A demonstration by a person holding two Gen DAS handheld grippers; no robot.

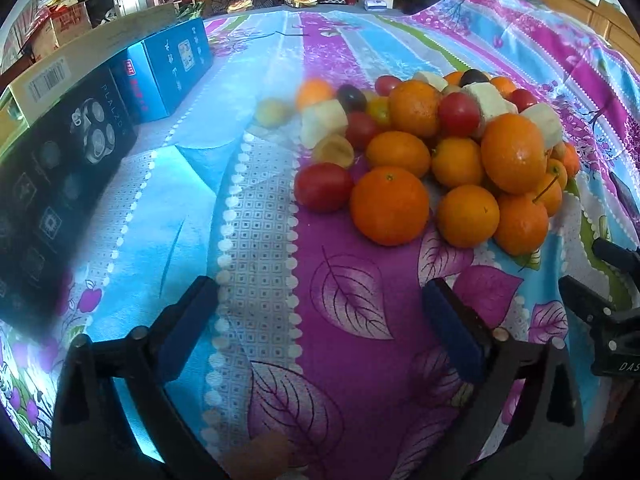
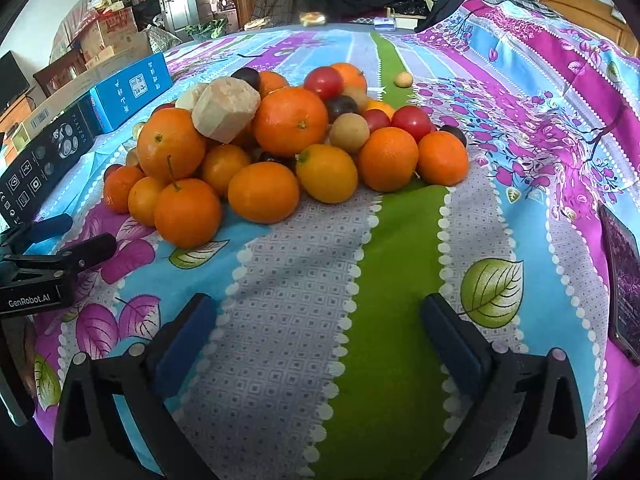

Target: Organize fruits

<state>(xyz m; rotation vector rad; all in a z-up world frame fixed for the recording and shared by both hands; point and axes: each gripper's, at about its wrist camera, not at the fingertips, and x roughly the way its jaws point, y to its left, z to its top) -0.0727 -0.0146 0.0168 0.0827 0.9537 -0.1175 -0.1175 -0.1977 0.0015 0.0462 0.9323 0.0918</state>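
Left wrist view: we see the fruit pile (image 1: 440,148) heaped on the floral bedsheet (image 1: 256,240), ahead and to the right of our left gripper (image 1: 320,320).
Left tongs: spread wide, only cloth between them.
Pile's lie: in this view its long axis runs from upper left to lower right.
Only in this view: a red tomato (image 1: 324,186) at the pile's near left edge.
Right wrist view: we see the same pile (image 2: 280,148) ahead and to the left of our right gripper (image 2: 316,324).
Right tongs: spread wide, holding nothing.
Only in this view: a lone small pale fruit (image 2: 403,79) apart on the green stripe, and a phone (image 2: 624,280) at the right edge.
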